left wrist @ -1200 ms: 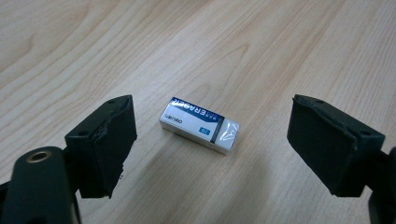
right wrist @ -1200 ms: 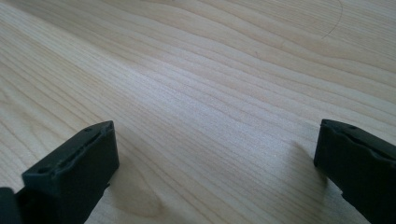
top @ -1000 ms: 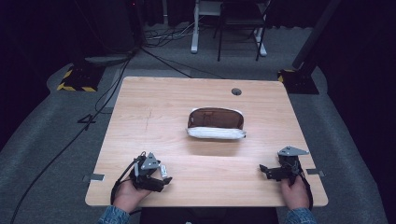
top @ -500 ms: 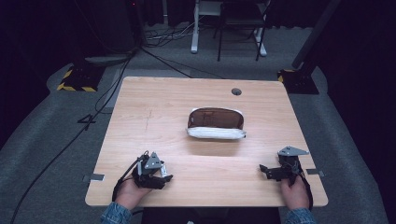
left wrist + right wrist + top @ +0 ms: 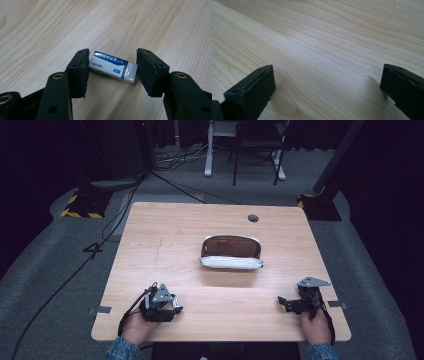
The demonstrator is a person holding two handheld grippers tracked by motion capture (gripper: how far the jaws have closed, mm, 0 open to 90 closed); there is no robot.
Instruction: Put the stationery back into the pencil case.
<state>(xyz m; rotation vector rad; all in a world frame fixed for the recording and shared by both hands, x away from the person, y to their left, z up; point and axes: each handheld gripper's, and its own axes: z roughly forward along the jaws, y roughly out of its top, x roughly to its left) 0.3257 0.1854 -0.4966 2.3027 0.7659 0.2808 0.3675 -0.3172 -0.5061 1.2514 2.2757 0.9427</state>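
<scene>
White and blue, the eraser (image 5: 113,66) lies flat on the desk (image 5: 180,250) between the spread fingers (image 5: 78,72) of the left gripper (image 5: 112,72). Its paper sleeve reads "ERASER" in white on the blue band, with "deli" on the white side and a small blue "2B" box; seen from the gripper the print is upside down. One end of the sleeve sits just beside the one finger, while the bare end lies near the other; whether either pad touches it cannot be told. The fingers are open wider than the eraser is long and grip nothing.

From the high view the left gripper (image 5: 167,307) sits near the desk's near-left corner, held by the person's left hand (image 5: 135,327), which reaches in over the near edge; the eraser itself is too small to pick out there. The right gripper (image 5: 292,304) rests near the near-right corner in the right hand (image 5: 315,322), pointing toward the left edge. Its own view shows its fingers (image 5: 252,90) wide apart over bare wood grain, holding nothing.

A brown and white pouch (image 5: 231,252) lies at the middle of the desk, well apart from both grippers. A small round hole (image 5: 253,218) sits near the far edge.
</scene>
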